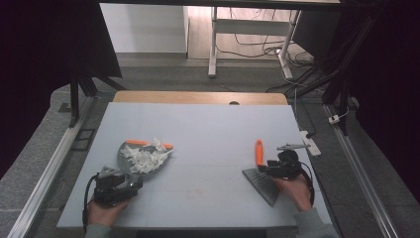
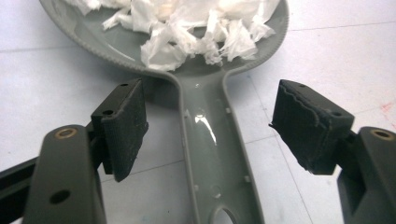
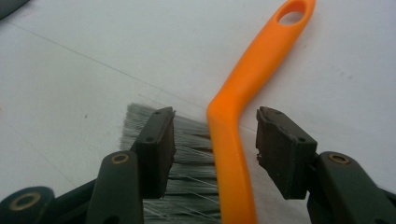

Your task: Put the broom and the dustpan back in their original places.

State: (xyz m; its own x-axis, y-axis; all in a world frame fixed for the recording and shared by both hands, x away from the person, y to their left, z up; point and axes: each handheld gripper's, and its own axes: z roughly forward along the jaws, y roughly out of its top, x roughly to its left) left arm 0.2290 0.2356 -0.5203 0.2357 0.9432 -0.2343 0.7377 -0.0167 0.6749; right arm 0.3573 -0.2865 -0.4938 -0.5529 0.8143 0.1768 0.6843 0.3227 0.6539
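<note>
While both claws stand wide, the dustpan heaped with paper scraps rests near the surface's left edge and the hand brush near its right edge, each handle lying free between unpressed pads, apparently set down with the sweeping finished.

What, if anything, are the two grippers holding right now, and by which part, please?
Nothing. The left gripper stands open astride the dustpan handle; the right gripper stands open astride the brush handle.
</note>
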